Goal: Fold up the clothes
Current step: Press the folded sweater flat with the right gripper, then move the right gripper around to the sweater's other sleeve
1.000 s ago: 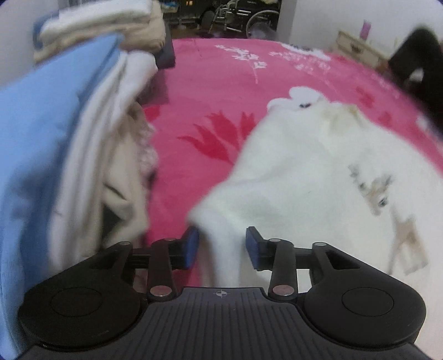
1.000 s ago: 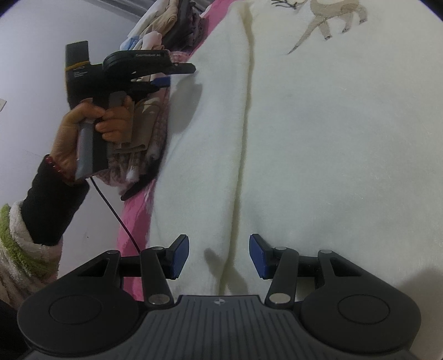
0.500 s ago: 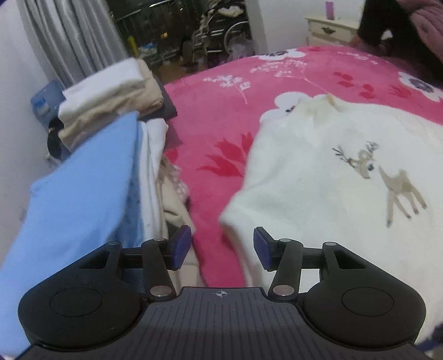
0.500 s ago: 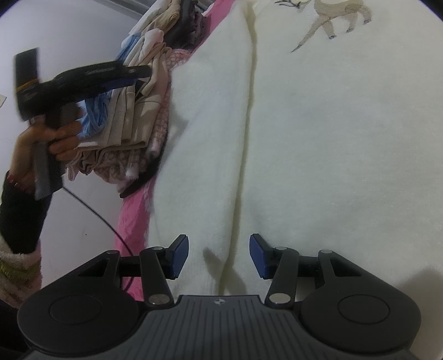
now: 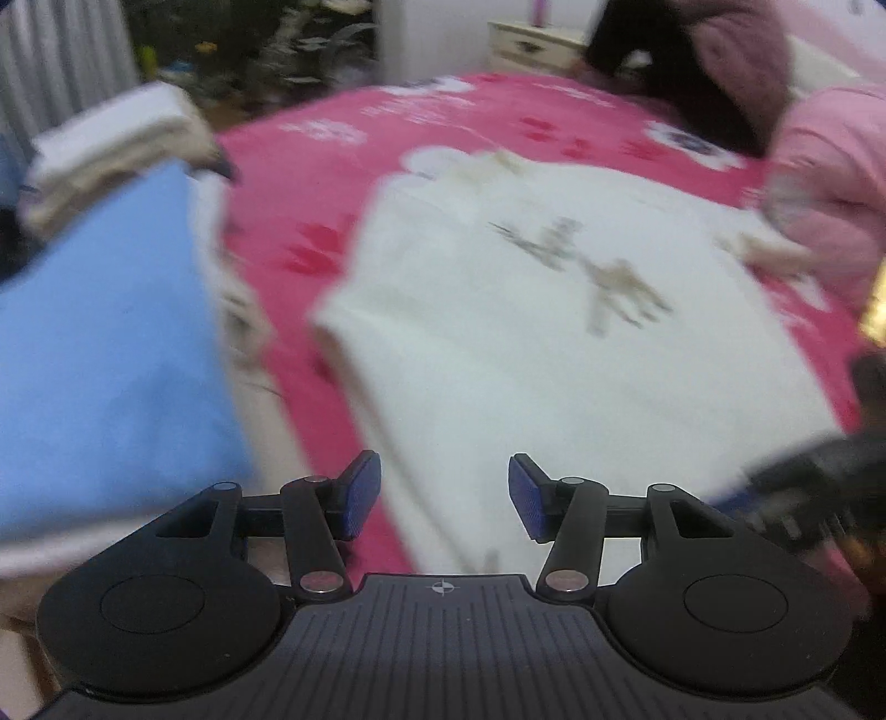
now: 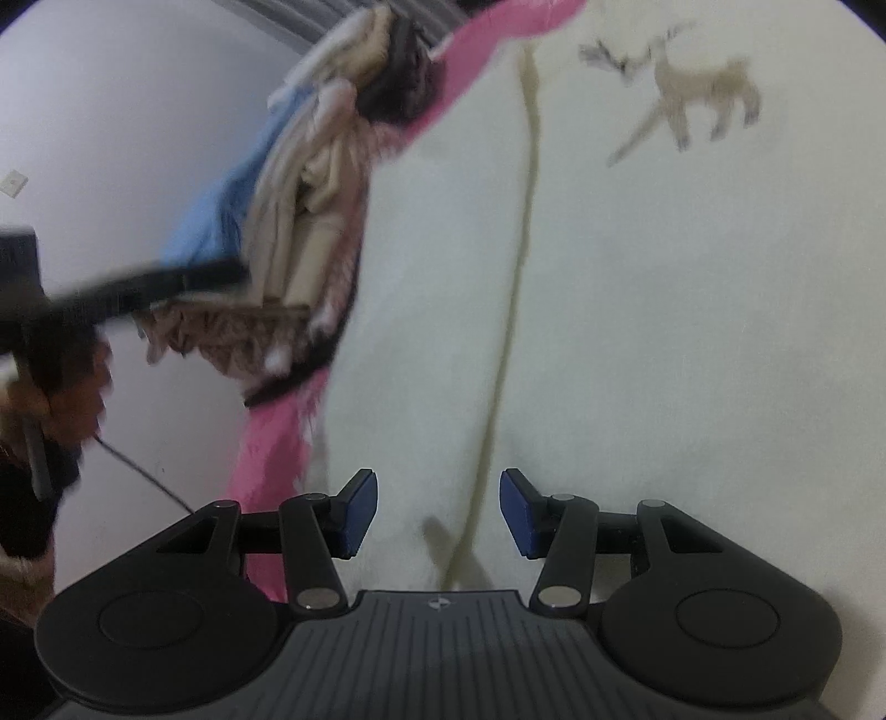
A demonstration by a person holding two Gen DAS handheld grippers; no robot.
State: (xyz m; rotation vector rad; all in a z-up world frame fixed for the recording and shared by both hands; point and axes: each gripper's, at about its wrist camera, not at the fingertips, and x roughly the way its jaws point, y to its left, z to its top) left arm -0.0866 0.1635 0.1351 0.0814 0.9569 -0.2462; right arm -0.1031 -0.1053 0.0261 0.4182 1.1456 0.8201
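Observation:
A cream fleece top with a deer print (image 5: 542,354) lies spread on the pink bed cover (image 5: 332,149). In the blurred left wrist view my left gripper (image 5: 444,495) hangs open above the garment's near left edge, with nothing between its blue pads. The right gripper (image 6: 438,514) is open too, low over a fold crease in the same cream top (image 6: 637,310), holding nothing. At the left of the right wrist view the left gripper's black body (image 6: 127,288) shows in a hand. The deer print (image 6: 698,94) sits at the top right.
A stack of folded clothes with a light blue piece (image 5: 105,343) rises on the left, also in the right wrist view (image 6: 288,221). A person in pink and dark clothing (image 5: 819,183) is at the far right. A nightstand (image 5: 531,41) stands beyond the bed.
My left gripper has pulled back and swung right off the garment's edge, so more of the cream top shows. The right gripper shifted slightly closer. Both stayed open.

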